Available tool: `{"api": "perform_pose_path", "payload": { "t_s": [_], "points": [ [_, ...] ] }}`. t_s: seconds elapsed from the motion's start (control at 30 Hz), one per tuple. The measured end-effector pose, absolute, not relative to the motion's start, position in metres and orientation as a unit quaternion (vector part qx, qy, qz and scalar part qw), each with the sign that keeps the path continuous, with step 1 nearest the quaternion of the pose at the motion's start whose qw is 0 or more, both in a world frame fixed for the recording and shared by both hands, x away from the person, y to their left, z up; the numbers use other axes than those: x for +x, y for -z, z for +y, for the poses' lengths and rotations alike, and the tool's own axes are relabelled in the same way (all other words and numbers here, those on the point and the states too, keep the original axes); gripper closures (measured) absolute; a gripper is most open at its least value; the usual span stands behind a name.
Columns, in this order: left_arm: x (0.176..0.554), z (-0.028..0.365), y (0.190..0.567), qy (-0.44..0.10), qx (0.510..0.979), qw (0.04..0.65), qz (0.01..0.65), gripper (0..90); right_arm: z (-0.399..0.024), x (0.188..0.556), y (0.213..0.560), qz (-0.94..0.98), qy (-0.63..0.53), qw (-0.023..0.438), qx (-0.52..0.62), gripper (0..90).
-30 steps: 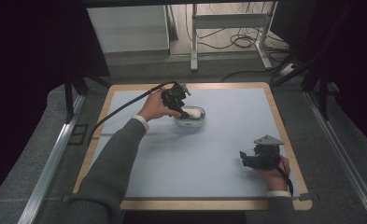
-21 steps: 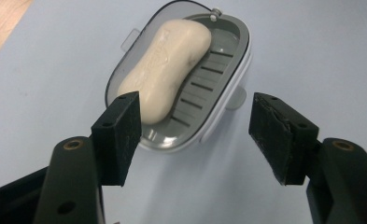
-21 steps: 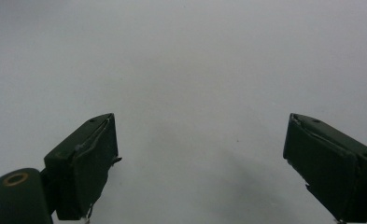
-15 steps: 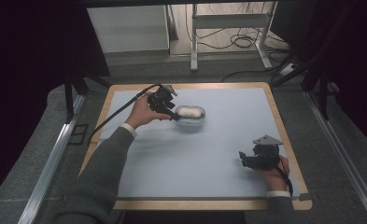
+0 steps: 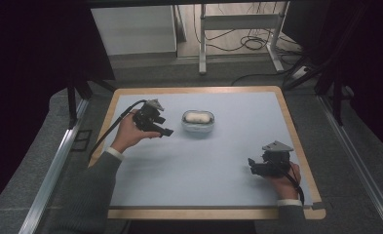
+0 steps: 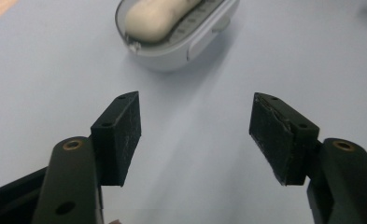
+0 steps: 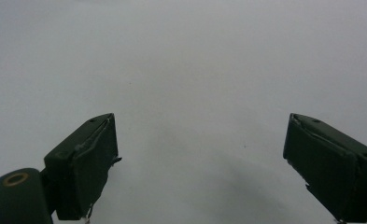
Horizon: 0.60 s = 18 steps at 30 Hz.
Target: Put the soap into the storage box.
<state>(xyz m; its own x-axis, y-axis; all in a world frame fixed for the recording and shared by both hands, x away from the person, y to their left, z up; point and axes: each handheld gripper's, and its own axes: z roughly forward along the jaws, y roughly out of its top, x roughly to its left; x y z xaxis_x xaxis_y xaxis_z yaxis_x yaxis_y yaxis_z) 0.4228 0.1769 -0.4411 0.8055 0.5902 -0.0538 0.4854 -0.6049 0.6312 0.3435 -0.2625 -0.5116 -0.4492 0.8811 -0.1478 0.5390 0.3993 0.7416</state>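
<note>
On the pale blue table mat [image 5: 199, 170], the soap dish [image 5: 198, 122] with its white soap bar [image 5: 197, 117] is seen left alone at the far middle, both the left gripper [image 5: 165, 131] and right gripper [image 5: 251, 165] being held apart-jawed and empty, so a release is judged done and withdrawal next.

A: From my end the table mat [image 5: 203, 165] looks like a matt, smooth pale-blue sheet, edged by a light wood frame [image 5: 199, 213].

B: Agreed. I read the dish [image 6: 172, 49] as glossy translucent plastic; the white lump [image 6: 155, 18] inside has a dull, soft finish.

A: My left gripper [image 6: 195, 135] has matt black plastic bodies, its pads [image 6: 274, 135] scuffed and rubbery. Same on the right gripper [image 7: 200, 163], with brass-looking rivets.

B: The floor [image 5: 43, 146] around looks like rough grey carpet
</note>
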Motion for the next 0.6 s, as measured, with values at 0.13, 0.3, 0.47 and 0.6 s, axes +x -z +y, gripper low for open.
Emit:
{"api": "perform_pose_path", "payload": {
  "t_s": [0.13, 0.3, 0.47, 0.6],
  "points": [
    [0.404, 0.191, 0.452, -0.083, 0.885, 0.331, 0.318, 33.1, -0.262, 0.343, 0.511, 0.792, -0.314, 0.272, 0.448, 9.8],
    [0.376, 0.209, 0.466, -0.090, 0.878, 0.335, 0.331, 30.9, -0.260, 0.343, 0.511, 0.793, -0.314, 0.272, 0.446, 9.8],
    [0.352, 0.223, 0.480, -0.096, 0.871, 0.340, 0.343, 29.1, -0.258, 0.343, 0.512, 0.794, -0.311, 0.273, 0.445, 9.9],
    [0.338, 0.232, 0.491, -0.094, 0.866, 0.338, 0.356, 26.2, -0.257, 0.343, 0.512, 0.795, -0.311, 0.272, 0.444, 9.9]
  ]
}}
